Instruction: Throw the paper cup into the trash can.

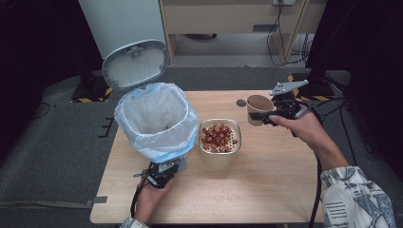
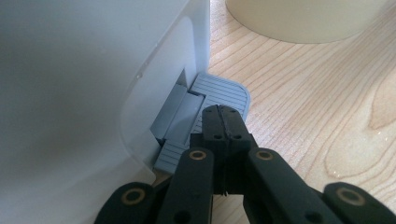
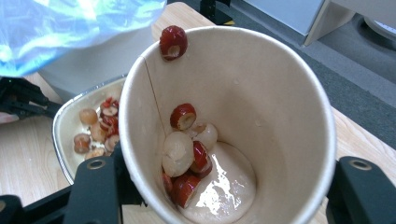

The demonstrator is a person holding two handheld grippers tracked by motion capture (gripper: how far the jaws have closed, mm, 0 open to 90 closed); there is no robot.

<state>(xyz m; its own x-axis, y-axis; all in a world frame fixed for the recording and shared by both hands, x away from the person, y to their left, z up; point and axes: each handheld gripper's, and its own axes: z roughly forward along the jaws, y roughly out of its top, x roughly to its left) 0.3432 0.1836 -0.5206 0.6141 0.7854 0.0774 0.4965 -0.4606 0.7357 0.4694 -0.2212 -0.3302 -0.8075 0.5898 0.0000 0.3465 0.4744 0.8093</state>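
Right gripper [image 1: 263, 115] clamps a paper cup [image 1: 258, 108], tilted, held above the table's [image 1: 266, 185] far right; fruit pieces [image 3: 186, 154] sit inside; left gripper [image 2: 223, 122] clenched, empty, tips on the bin's [image 1: 157, 121] pedal [image 2: 219, 91]; wooden table, grey carpet around; one bin, one cup, one bowl [image 1: 219, 137] of fruit beside the bin.

A lab or office room, not a kitchen. Grey carpet [image 1: 57, 123], loose cables [image 1: 280, 38] (by a desk [image 1: 228, 19]), hazard tape [image 1: 88, 99].
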